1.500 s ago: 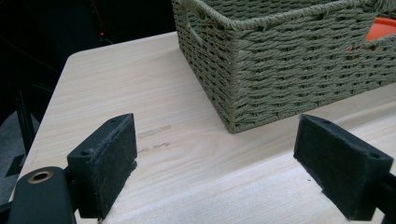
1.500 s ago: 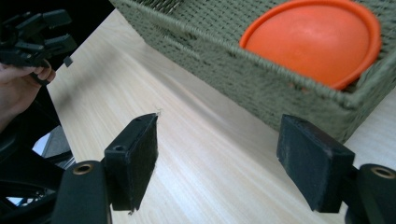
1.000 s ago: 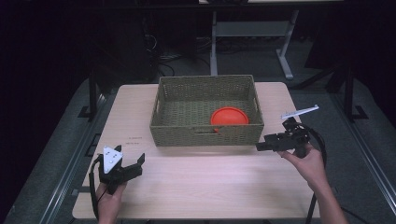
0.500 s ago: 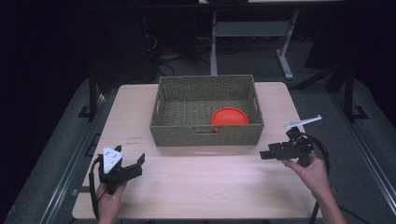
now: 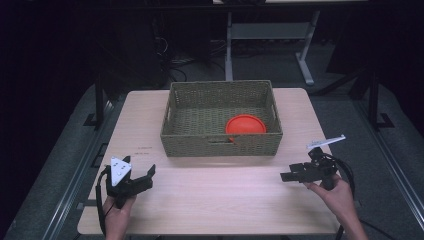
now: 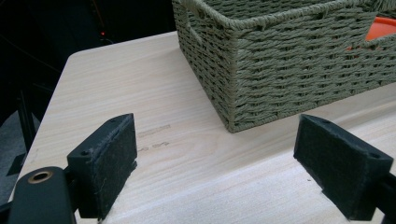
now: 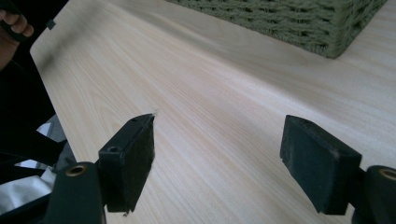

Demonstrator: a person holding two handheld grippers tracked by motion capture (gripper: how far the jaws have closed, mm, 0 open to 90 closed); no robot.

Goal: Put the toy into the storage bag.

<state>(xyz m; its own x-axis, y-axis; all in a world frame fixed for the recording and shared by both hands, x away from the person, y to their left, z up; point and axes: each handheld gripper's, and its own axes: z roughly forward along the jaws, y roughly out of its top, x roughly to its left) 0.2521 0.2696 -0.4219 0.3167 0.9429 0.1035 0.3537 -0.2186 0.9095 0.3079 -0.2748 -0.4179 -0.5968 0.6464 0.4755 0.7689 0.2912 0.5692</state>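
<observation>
Both hand-held grippers, left (image 5: 142, 176) and right (image 5: 290, 176), sit released over the bare worktop (image 5: 215, 200), nothing between jaws. From above, the orange plate (image 5: 245, 124) lies at the basket's (image 5: 220, 145) 4 o'clock corner; left gripper view catches just an orange sliver (image 6: 383, 28) through the handle slot.

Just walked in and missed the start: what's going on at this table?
A person holds tongs in each hand over a wooden table. Both the left tongs and the right tongs are open and empty, near the table's front edge. An orange plate lies in the woven basket, at its right front corner.
</observation>
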